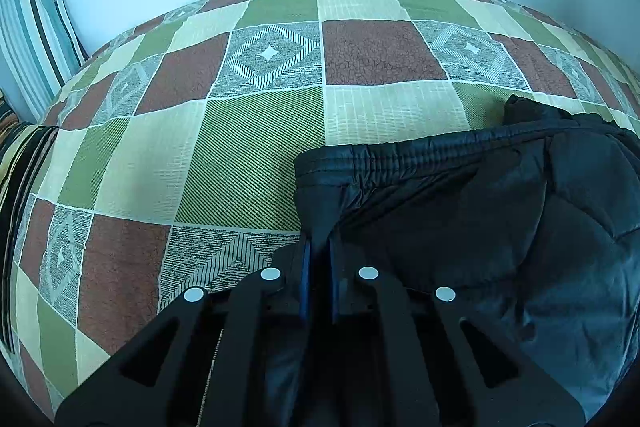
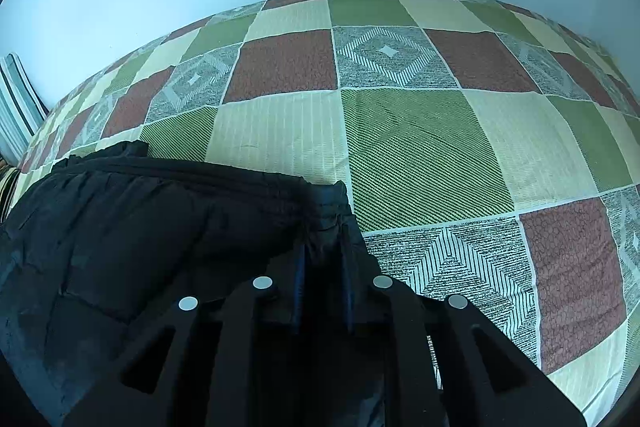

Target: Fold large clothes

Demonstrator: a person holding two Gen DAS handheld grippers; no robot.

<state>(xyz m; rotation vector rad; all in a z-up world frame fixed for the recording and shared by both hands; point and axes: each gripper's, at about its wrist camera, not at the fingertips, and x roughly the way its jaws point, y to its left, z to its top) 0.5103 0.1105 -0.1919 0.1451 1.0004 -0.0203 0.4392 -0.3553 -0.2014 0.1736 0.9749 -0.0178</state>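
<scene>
Black padded garment (image 1: 480, 219) lying on checked bedspread (image 1: 248, 155), elastic hem toward the far side, quilted bulk toward the near side. Left gripper (image 1: 319, 251) clenched on the hem's left corner, fabric pinched between the blue pads. Right gripper (image 2: 323, 259) gripping the hem's right corner (image 2: 328, 211), fabric bunched between its fingers, jaws slightly wider. Both angled down at the bed. Striped pillow (image 1: 36, 39) at far left against the wall.
</scene>
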